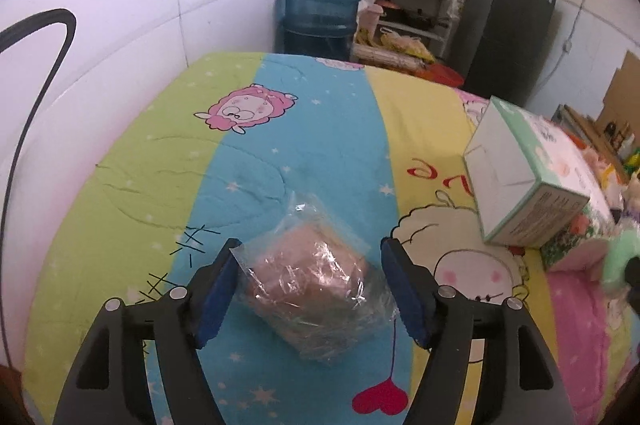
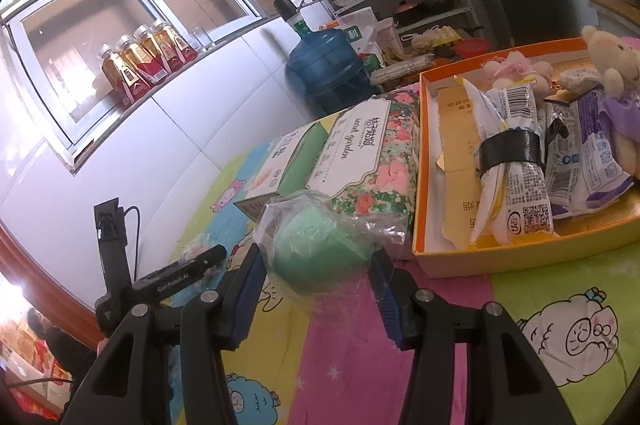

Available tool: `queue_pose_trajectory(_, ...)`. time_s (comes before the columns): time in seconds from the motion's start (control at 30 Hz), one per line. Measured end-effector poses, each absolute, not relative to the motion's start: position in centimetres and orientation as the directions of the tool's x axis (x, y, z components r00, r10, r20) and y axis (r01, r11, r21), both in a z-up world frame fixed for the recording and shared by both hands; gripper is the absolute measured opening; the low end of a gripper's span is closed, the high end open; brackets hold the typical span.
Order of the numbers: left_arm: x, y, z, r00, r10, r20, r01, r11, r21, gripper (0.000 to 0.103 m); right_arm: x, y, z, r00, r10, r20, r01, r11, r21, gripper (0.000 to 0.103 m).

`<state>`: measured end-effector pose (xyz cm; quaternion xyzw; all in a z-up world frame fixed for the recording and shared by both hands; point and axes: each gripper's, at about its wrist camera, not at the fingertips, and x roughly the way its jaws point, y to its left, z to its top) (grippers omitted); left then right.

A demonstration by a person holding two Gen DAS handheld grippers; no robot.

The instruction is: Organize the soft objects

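Soft pink bundle [image 1: 316, 281], wrapped in crinkled clear plastic, lies on the cartoon-printed cloth [image 1: 168, 161] covering the tabletop, on its blue stripe. Its long axis runs slantwise, from the far left toward the near right of the left wrist view, with a loose flap of plastic sticking out at the far end. What the pink thing inside is cannot be made out through the glare on the wrap.

The left tongs [image 1: 316, 291] stand spread wide with the bundle between them. The left pad just meets the edge of the plastic, while the right pad stands clear of it, so nothing is pinched.

The right tongs [image 2: 318, 283] are pinching a soft green bundle [image 2: 320, 249], also bagged in clear plastic; both blue pads press on its sides. Whether it rests on the cloth or is lifted off it I cannot tell. Just behind it lie a floral tissue pack [image 2: 376, 153] and a white and green box [image 2: 280, 165], side by side. To the right sits an orange tray [image 2: 520, 257] holding snack packets and plush toys; its right end is cut off by the picture's edge.
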<state>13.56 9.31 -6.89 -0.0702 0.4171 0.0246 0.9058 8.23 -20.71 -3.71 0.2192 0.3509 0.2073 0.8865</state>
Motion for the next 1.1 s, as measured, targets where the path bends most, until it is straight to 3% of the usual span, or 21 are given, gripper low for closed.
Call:
queue_pose_trajectory(0.6, 10.8, 6.8, -4.1, 0.722, -0.054, -0.689, -0.043, 0.992, -0.123, 0.068, 7.6, -20.8, -2.9, 0.688, 0.509, -0.518, -0.230, 0.829, 0.510, 0.052)
queue_pose_trajectory(1.1, 8.5, -1.7, 0.7, 0.770, -0.133, -0.624, 0.086, 0.991, -0.106, 0.068, 5.7, -24.9, 0.1, 0.759, 0.437, -0.483, -0.212, 0.867, 0.451, 0.052)
